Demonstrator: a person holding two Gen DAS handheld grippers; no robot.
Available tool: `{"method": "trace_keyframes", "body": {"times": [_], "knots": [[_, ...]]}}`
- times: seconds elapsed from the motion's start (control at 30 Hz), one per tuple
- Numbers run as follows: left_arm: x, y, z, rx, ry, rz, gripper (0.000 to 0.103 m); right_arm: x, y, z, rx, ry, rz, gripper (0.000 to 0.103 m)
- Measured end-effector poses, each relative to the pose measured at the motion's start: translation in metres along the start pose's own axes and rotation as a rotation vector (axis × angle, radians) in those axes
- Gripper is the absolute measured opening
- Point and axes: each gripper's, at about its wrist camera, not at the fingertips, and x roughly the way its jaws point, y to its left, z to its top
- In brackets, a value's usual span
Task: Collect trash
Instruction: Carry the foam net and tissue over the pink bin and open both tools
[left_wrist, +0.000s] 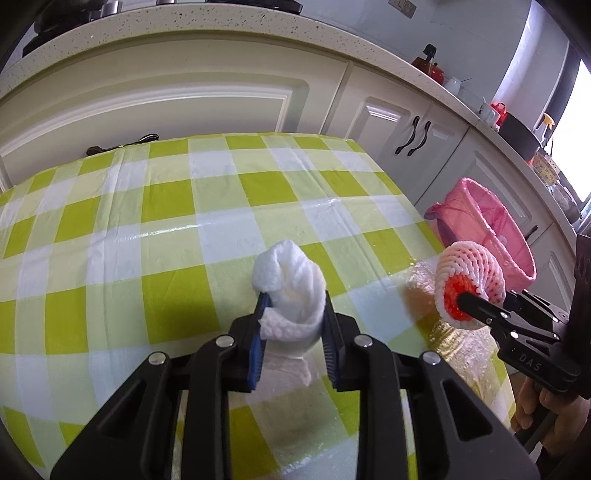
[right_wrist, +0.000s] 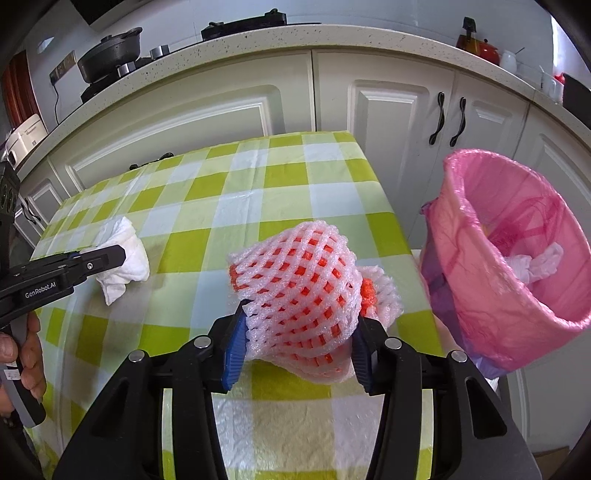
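Left gripper clenched on a crumpled white tissue — blue pads press both sides of the wad, a loose tail hanging below the fingers, clear of the checked tablecloth. In the right wrist view the same gripper enters from the left edge, the tissue bunched at its tip.

Right gripper grasping a foam fruit net, white mesh over an orange inner layer. The net bulges forward and upward past the fingertips; the pads squeeze its lower part from either side. From the left wrist view this gripper sits to the right of the left one, the net at its tip, roughly level with the tissue.

Trash bin lined with a pink bag — stands off the table's edge, ahead and right of the right gripper, near the net but not touching it. White crumpled paper already lies inside. From the left gripper the bin lies far right, beyond the net.

A person's hand grips the left gripper's handle at the lower left. White cabinets and a speckled countertop run behind the table.
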Motion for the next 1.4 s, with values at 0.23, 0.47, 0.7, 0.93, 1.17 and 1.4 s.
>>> {"method": "trace_keyframes", "body": {"times": [0.23, 0.47, 0.7, 0.93, 1.17, 1.4], "knots": [[-0.026, -0.032, 0.005, 0.06, -0.046, -0.021, 0.026, -0.038, -0.018, -0.006, 0.039, -0.055, -0.011, 0.046], [-0.043, -0.074, 0.021, 0.126, -0.092, -0.059, 0.026, -0.073, -0.048, -0.006, 0.092, -0.11, -0.041, 0.046], [-0.048, -0.108, 0.03, 0.175, -0.111, -0.093, 0.026, -0.101, -0.079, -0.007, 0.143, -0.155, -0.082, 0.046], [-0.048, -0.138, 0.038, 0.227, -0.12, -0.116, 0.026, -0.118, -0.102, -0.007, 0.181, -0.19, -0.116, 0.046], [-0.044, -0.166, 0.049, 0.27, -0.125, -0.148, 0.026, -0.131, -0.122, -0.002, 0.208, -0.224, -0.143, 0.046], [-0.039, -0.193, 0.061, 0.303, -0.129, -0.173, 0.026, -0.139, -0.14, 0.007, 0.218, -0.252, -0.173, 0.046]]}}
